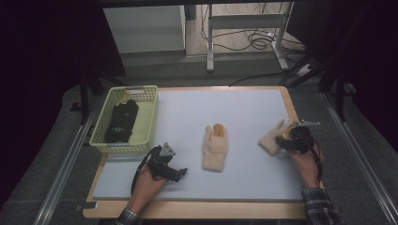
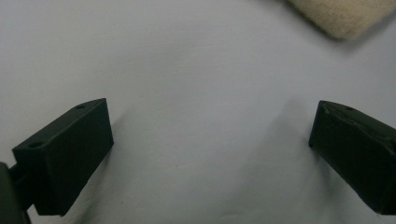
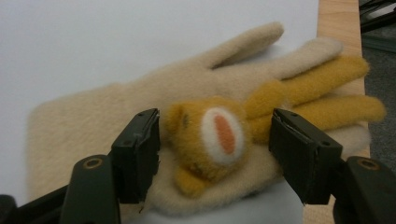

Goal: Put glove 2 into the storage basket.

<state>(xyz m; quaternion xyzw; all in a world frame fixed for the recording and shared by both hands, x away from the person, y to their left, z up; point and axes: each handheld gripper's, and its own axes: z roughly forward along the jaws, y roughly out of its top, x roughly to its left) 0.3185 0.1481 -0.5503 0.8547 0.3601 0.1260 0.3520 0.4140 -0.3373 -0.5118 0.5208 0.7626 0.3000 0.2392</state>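
Right tool (image 3: 215,140): I am holding it over the right-hand glove (image 3: 140,98), jaws spread wide either side of the orange bear-face patch (image 3: 217,133), not yet closing. That glove is lying near the tabletop's (image 1: 244,101) right edge, fingers reaching past the white mat onto bare wood.

Left tool (image 2: 210,140): I am resting it wide and carrying nothing, low over the mat by the front-left corner.

Second glove (image 1: 215,147): lying flat at mid-tabletop, cuff toward me, well apart from the first.

Handling, as I am judging it: fleecy, light, limp; it will likely sag and fold when lifted. I am favouring a pinch across the padded patch or the cuff.

Basket (image 1: 151,108), back-left corner: holding dark fabric (image 1: 121,121).

Writing: I am reading none.
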